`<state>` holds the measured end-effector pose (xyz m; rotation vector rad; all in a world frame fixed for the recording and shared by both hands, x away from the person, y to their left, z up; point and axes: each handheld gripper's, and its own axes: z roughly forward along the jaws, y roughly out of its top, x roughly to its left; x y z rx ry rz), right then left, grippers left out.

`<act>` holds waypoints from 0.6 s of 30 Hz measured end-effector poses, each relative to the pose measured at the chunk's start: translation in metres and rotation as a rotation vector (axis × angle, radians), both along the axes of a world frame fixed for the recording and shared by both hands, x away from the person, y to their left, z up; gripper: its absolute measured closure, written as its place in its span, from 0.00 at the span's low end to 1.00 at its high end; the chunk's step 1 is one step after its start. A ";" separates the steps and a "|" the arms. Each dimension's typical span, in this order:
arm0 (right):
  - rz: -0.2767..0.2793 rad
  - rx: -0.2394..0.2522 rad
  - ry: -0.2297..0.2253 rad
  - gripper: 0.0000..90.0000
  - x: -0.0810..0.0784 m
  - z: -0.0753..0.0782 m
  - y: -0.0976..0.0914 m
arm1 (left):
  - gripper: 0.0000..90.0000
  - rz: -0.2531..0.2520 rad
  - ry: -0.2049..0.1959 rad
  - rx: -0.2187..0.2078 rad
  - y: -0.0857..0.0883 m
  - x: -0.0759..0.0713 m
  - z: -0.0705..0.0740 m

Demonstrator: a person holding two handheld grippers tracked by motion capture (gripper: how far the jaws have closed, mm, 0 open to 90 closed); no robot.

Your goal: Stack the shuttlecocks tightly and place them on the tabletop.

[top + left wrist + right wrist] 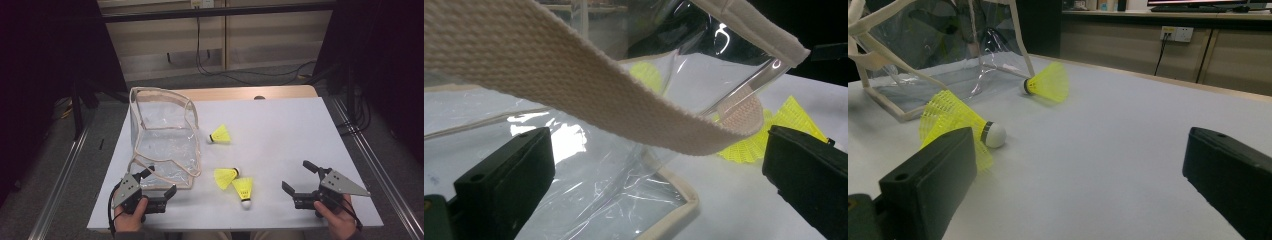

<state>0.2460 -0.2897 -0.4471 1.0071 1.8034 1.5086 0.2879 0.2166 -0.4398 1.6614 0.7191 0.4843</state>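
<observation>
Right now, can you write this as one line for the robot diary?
left gripper: open, at clear plastic bag | right gripper: open, empty | three yellow shuttlecocks: on white table, outside bag

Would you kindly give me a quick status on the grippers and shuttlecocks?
Left gripper open at clear bag, strap between fingers. Right gripper open, empty. Three shuttlecocks on table, unobstructed.

three yellow shuttlecocks (220,134) (226,176) (243,189), one clear bag (162,135), one white table (280,145), two grippers (160,185) (299,176)
</observation>
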 end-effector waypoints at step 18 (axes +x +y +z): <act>0.005 -0.008 -0.008 0.00 -0.001 0.002 -0.001 | 0.01 -0.057 0.017 0.018 -0.015 -0.005 0.000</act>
